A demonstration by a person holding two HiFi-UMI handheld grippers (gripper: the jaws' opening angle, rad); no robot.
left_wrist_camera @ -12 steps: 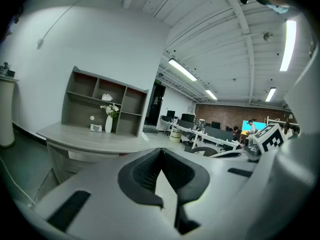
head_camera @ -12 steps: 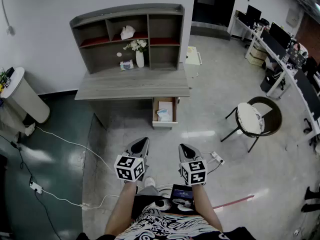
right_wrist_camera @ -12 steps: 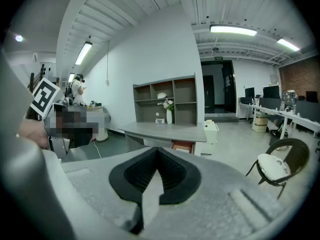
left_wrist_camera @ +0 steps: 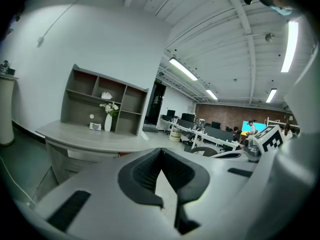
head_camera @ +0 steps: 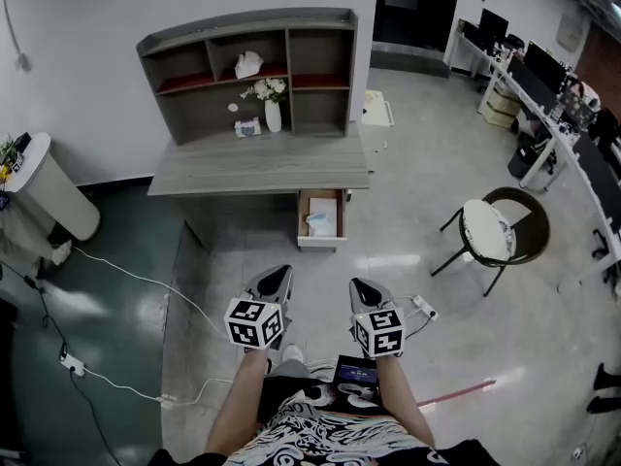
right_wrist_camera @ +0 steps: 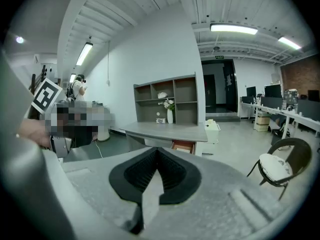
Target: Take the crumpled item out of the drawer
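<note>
Both tools are held low in front of the person, well short of the desk (head_camera: 257, 168). The left gripper (head_camera: 276, 277) has its jaws closed tip to tip with nothing between them, and the right gripper (head_camera: 360, 287) is the same, shut and empty. The drawer (head_camera: 302, 223) stands pulled out under the desk's right end, and the crumpled item (head_camera: 316, 222), a small pale wad, lies inside it toward the front edge, with something flat and pale behind it. Nothing has been reached yet; the whole approach is still ahead. The likeliest slip is arriving at the drawer with the jaws closed and simply nudging the wad deeper or against a side wall, so one gripper would need to open before it goes in. The wad looks light and soft, so a pinch on a loose fold may tear free or drop it on the lift, and a low grab could bring the flat piece along. The desk's front edge overhangs the drawer's back part, so a steep entry risks knocking it. A cable (head_camera: 126, 278) crosses the floor to the left of the walking line.
</note>
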